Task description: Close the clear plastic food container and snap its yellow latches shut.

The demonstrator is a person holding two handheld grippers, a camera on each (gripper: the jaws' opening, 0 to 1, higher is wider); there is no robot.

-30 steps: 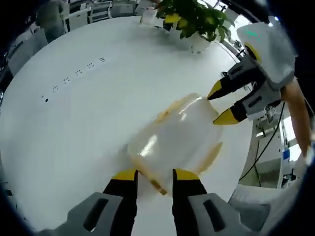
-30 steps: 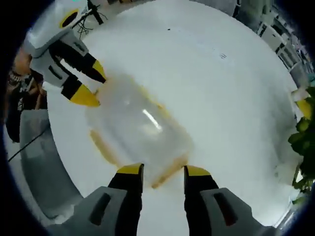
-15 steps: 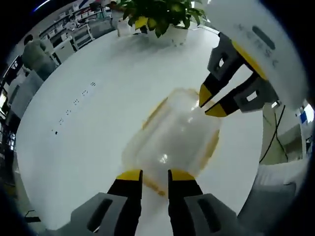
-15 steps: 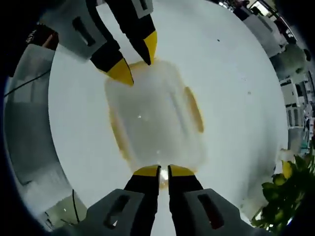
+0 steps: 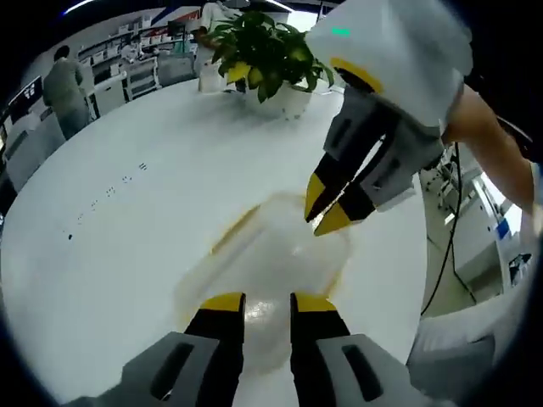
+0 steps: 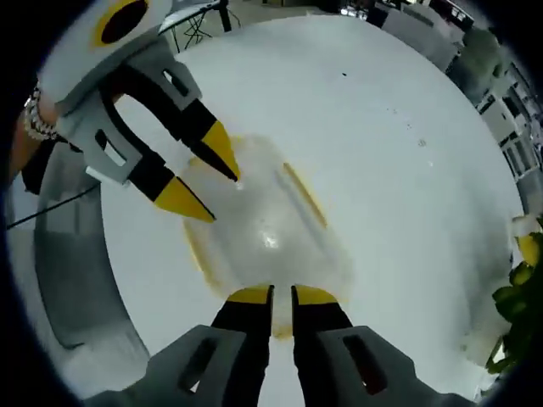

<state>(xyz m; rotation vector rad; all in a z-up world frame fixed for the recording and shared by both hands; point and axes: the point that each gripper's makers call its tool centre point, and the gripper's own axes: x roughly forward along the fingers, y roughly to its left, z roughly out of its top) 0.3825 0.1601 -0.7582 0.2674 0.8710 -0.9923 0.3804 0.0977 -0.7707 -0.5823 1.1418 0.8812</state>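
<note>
at the table's near edge: both grippers at the clear container

near the rounded edge of the white table (image 5: pixel 127 246) lies the clear plastic food container (image 5: pixel 271 254), lid on top, its yellow latches (image 6: pixel 303 193) showing as pale yellow strips along the sides. in the right gripper view one latch runs along the far long side and another yellow band follows the opposite side (image 6: pixel 197 250).

the left gripper (image 5: pixel 268 298) has its yellow-tipped jaws a small gap apart over the container's near end; whether they touch or pinch anything there cannot be told. the right gripper (image 5: pixel 327 208) comes in from the right of the left gripper view, tips almost together, above the container's far end. in the right gripper view that gripper's own jaws (image 6: pixel 282 294) are nearly closed at the container's end, with only a thin slit between them, and the left gripper (image 6: pixel 204 182) points down at the opposite end with its jaws parted.

a potted plant (image 5: pixel 259 55) stands at the table's far edge. a person (image 5: pixel 64 85) stands beyond the table, by shelving. a bare forearm (image 5: pixel 492 148) holds the right gripper.
</note>
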